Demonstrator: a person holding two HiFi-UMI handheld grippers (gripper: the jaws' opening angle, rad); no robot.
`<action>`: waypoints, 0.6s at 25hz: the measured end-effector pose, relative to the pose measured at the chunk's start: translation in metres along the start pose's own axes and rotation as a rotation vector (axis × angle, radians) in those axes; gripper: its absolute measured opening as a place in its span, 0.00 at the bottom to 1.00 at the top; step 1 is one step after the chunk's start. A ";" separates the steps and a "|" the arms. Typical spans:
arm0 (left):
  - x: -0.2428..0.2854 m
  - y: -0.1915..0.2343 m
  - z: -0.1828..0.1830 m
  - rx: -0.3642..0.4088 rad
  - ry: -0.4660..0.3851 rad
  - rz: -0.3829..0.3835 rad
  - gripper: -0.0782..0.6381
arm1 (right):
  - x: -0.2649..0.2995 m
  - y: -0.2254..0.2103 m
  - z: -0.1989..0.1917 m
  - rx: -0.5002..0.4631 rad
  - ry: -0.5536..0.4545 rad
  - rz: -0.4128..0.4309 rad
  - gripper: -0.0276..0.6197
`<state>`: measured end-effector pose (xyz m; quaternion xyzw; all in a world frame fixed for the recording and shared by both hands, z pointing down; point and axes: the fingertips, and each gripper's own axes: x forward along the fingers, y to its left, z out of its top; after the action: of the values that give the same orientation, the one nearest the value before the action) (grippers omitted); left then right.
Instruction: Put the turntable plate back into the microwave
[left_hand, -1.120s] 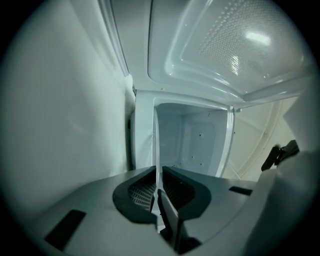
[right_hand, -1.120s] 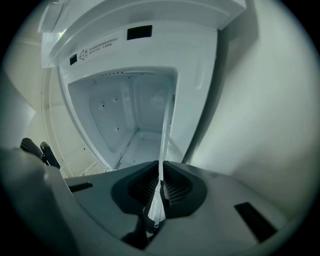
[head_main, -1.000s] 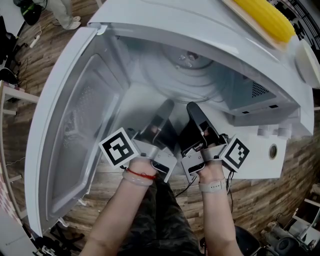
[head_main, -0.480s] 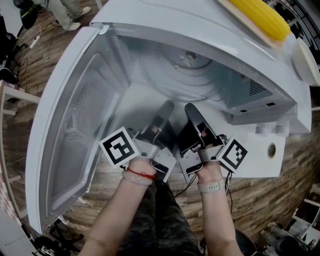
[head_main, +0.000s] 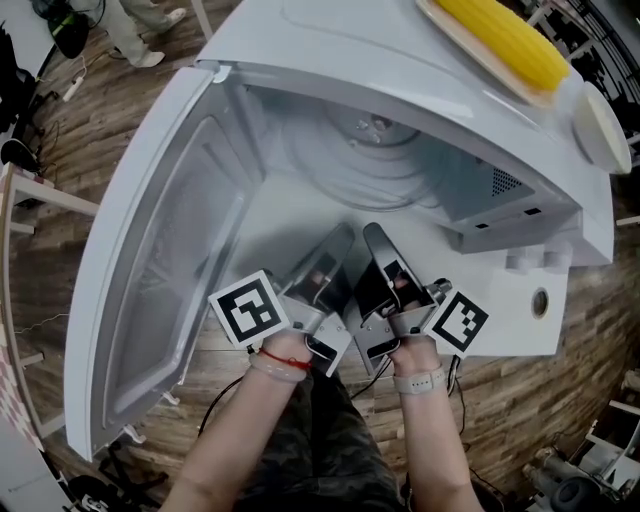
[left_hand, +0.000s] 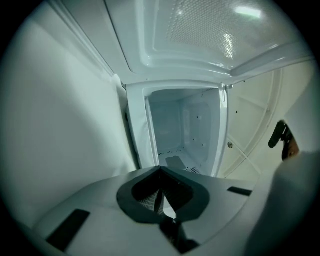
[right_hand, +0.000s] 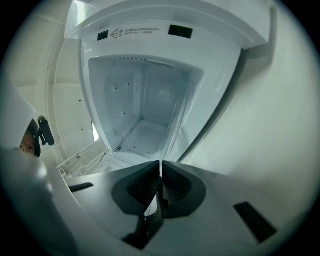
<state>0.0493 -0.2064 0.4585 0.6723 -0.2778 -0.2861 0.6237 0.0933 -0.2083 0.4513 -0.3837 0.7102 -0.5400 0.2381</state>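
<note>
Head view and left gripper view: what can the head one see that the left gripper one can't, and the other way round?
Only the head view shows the yellow corn cob lying on top of the microwave, the round glass turntable plate inside it, and the wooden floor. Only the left gripper view shows the left gripper up close: its jaws are pressed together with nothing between them. Both show the white cavity and the open door.

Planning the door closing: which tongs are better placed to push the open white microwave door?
Left, likely: left tongs sit nearer the open white microwave door; right tongs are farther. Both shut, empty.
</note>
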 end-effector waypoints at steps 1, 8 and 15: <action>-0.002 0.001 -0.002 0.009 0.005 0.008 0.13 | -0.001 0.002 -0.001 -0.026 0.008 -0.003 0.10; -0.016 -0.005 -0.009 0.233 0.085 0.072 0.13 | -0.009 0.015 -0.015 -0.236 0.075 -0.062 0.10; -0.027 -0.013 -0.016 0.442 0.149 0.114 0.13 | -0.020 0.024 -0.029 -0.411 0.126 -0.112 0.10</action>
<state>0.0434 -0.1750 0.4477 0.7949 -0.3245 -0.1325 0.4953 0.0765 -0.1727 0.4358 -0.4286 0.7964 -0.4192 0.0797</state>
